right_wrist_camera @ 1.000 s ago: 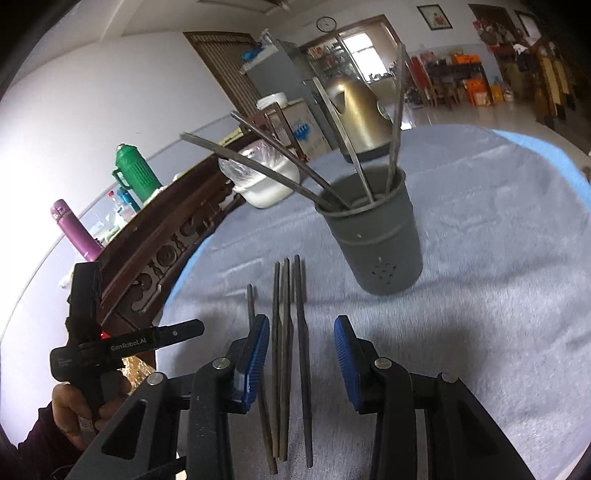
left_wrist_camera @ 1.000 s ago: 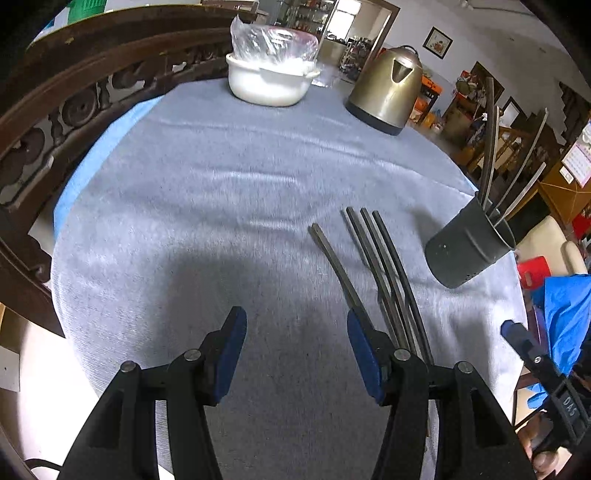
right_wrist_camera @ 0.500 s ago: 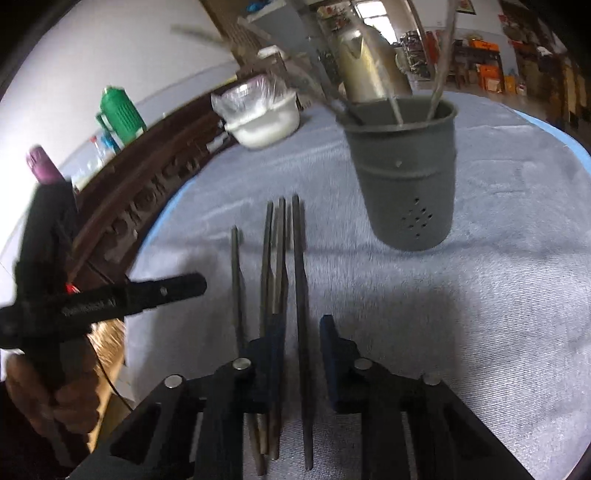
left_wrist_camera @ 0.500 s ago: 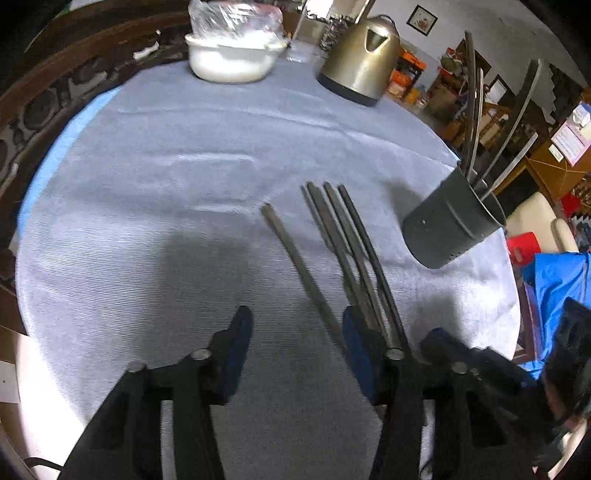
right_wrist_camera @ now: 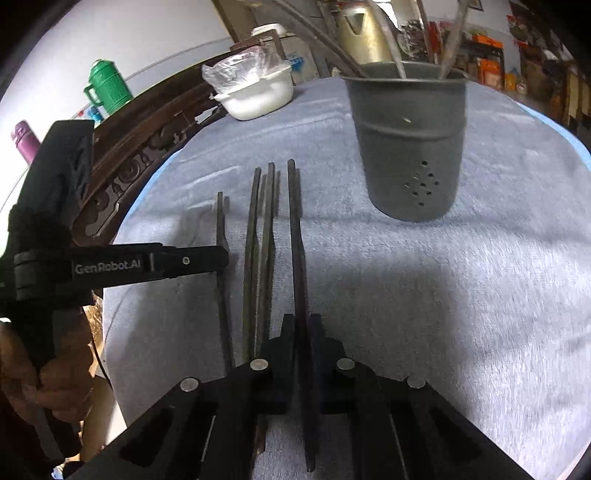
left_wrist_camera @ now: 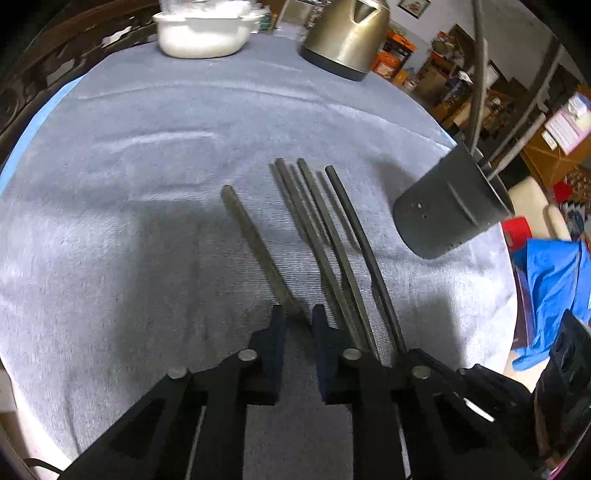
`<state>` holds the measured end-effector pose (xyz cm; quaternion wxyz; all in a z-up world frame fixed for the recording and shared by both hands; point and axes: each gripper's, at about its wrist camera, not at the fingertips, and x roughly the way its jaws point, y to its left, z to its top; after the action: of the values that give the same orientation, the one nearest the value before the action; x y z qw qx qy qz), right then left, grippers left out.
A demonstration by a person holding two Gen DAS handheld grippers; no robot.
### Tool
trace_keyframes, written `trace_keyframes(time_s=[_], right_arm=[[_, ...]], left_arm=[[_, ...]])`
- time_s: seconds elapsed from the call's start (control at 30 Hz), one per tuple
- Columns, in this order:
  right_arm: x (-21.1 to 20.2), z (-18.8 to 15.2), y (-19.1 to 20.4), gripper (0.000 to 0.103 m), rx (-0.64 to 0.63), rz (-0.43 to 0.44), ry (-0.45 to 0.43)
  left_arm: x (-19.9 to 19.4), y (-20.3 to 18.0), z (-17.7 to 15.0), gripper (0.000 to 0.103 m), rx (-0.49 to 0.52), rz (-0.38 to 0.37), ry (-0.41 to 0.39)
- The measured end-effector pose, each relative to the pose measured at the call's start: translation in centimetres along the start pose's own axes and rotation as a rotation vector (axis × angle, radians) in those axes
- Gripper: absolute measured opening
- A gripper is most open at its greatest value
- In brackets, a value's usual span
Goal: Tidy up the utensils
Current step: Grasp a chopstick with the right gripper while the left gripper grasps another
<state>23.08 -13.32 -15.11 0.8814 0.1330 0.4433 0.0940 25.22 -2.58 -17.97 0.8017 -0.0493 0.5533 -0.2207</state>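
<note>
Several dark flat utensil handles lie side by side on the grey tablecloth [left_wrist_camera: 129,221]. My left gripper [left_wrist_camera: 298,325] has closed on the leftmost utensil [left_wrist_camera: 255,243], which lies apart from the others. My right gripper [right_wrist_camera: 301,328] is shut on the rightmost utensil [right_wrist_camera: 295,236]. Two more utensils [right_wrist_camera: 258,236] lie between them. The grey perforated holder [right_wrist_camera: 410,147] stands behind to the right with several utensils standing in it; it also shows in the left wrist view [left_wrist_camera: 447,210].
A white bowl covered with plastic [right_wrist_camera: 255,92] and a metal kettle [left_wrist_camera: 343,33] stand at the far side of the table. A carved wooden chair back [right_wrist_camera: 140,155] runs along the left edge. The left gripper's body [right_wrist_camera: 122,264] shows in the right wrist view.
Both grippers moved down and forward over the utensils and closed: the left on the leftmost utensil, the right on the rightmost one.
</note>
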Motion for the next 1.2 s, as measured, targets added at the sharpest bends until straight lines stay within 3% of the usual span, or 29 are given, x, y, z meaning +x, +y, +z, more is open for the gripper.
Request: trace_keyframes(time_s=[0.4,0.63,0.77,1.0,1.2], right_arm=[[-1.1,-1.8,-3.3,0.007,0.318,0.141,0.120],[-1.0,-2.2,-2.8,0.009,0.317,0.173,0.177],[-1.3,-1.5,-2.9,0.011,0.280,0.152,0.186],[-2.7,2.6,-2.5,0.013,0.194,0.082,0.027],[-0.2,4.5,-2.1,0.013,0.169,-0.003,0.038]], left_arm=[[-0.4,0.3,1.3,0.015,0.222,0.005,0.113],[-1.4,1.8,1.4,0.016,0.348,0.055,0.184],[-2.2,3.6,1.5,0.018,0.327,0.050,0.181],[-3.3,5.5,3.2,0.018,0.232,0.017,0.114],[-2.5,6.1,6.4,0.018,0.156,0.003,0.096]])
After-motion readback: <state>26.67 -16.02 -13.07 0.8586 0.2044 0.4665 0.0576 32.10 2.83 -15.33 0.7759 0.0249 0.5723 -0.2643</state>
